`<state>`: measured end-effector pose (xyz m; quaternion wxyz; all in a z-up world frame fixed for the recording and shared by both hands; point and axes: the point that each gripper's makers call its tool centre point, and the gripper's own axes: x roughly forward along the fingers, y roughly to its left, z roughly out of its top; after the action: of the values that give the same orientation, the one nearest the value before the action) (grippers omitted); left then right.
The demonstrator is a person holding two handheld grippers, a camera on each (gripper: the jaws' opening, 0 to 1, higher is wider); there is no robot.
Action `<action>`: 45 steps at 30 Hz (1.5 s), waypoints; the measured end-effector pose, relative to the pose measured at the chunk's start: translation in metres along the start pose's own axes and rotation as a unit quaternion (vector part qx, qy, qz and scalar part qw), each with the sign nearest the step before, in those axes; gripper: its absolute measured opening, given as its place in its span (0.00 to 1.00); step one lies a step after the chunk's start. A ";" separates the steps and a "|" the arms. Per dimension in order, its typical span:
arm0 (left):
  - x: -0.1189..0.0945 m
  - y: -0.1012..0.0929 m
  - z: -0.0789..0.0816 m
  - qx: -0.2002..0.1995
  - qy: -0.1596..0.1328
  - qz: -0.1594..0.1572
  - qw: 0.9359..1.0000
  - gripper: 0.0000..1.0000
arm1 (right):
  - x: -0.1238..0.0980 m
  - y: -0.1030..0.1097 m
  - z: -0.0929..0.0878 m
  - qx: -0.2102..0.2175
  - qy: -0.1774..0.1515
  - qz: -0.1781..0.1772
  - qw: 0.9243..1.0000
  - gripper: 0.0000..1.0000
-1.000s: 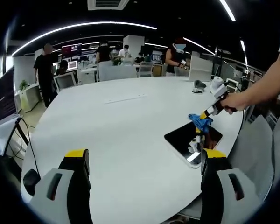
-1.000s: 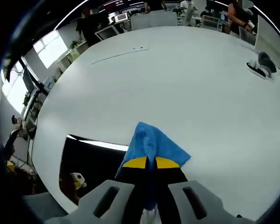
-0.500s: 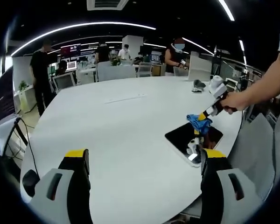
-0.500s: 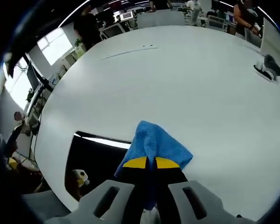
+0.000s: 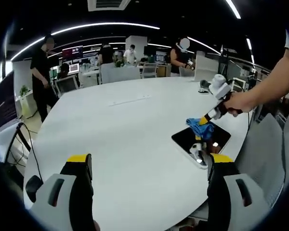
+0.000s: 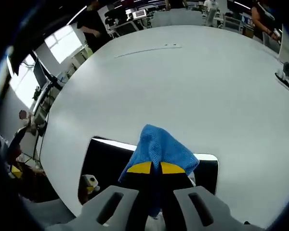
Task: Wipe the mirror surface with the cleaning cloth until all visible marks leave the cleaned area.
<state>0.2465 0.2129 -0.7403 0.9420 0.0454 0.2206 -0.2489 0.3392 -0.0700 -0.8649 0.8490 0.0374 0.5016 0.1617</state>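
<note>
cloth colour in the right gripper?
Blue, with a waffle-like weave: the cloth shows best in the right gripper view, clamped in the right gripper.

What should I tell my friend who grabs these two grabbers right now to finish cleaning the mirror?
Right gripper: shut on the blue cloth, held at the mirror; whether it touches the glass is unclear.
Left gripper: open, holding nothing, above the white table.
The mirror lies flat near the table edge, with the cloth at its far end in the left gripper view.
Done: cloth picked up and brought to the mirror.
Left: wipe across the whole glass. Marks are too small to judge here, so check up close before stopping.
</note>
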 end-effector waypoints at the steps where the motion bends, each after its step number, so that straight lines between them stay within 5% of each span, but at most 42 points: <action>1: 0.000 0.000 0.000 0.001 0.000 0.000 1.000 0.99 | 0.001 0.002 0.000 -0.002 0.001 0.002 1.000 0.00; 15: 0.012 0.008 0.010 -0.001 -0.006 0.000 1.000 0.99 | 0.013 0.029 0.009 -0.022 0.009 0.017 1.000 0.00; 32: 0.008 0.017 0.002 -0.006 0.000 -0.001 1.000 0.99 | 0.031 0.078 0.019 -0.060 0.022 0.038 0.997 0.00; 45: 0.009 0.015 0.002 -0.006 -0.001 -0.005 1.000 0.99 | 0.034 0.087 0.019 -0.063 0.024 0.045 0.997 0.00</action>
<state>0.2617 0.2214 -0.7433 0.9412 0.0378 0.2213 -0.2523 0.3499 0.0247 -0.8647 0.8294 0.0026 0.5083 0.2317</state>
